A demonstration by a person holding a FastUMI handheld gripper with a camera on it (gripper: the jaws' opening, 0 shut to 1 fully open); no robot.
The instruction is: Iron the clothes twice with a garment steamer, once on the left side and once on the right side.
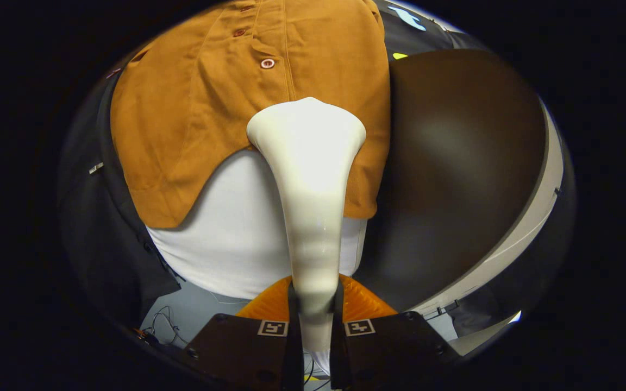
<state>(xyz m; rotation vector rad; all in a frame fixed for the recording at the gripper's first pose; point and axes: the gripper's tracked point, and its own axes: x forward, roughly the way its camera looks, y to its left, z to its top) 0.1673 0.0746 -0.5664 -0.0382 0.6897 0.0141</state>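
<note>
Gripper view: we see the gripper (313,317) clamped, both fingers pressing the narrow handle of the garment steamer (310,179). Its flared head rises ahead of the fingers, meeting the lower hem of the orange shirt (204,108), which hangs over a white undershirt (231,239). We judge the steamer rigid, smooth, perhaps slippery, best held low on its handle; the shirt looks soft and yielding.

steamer (307,179) handle hidden between claw (315,315) fingers
</note>
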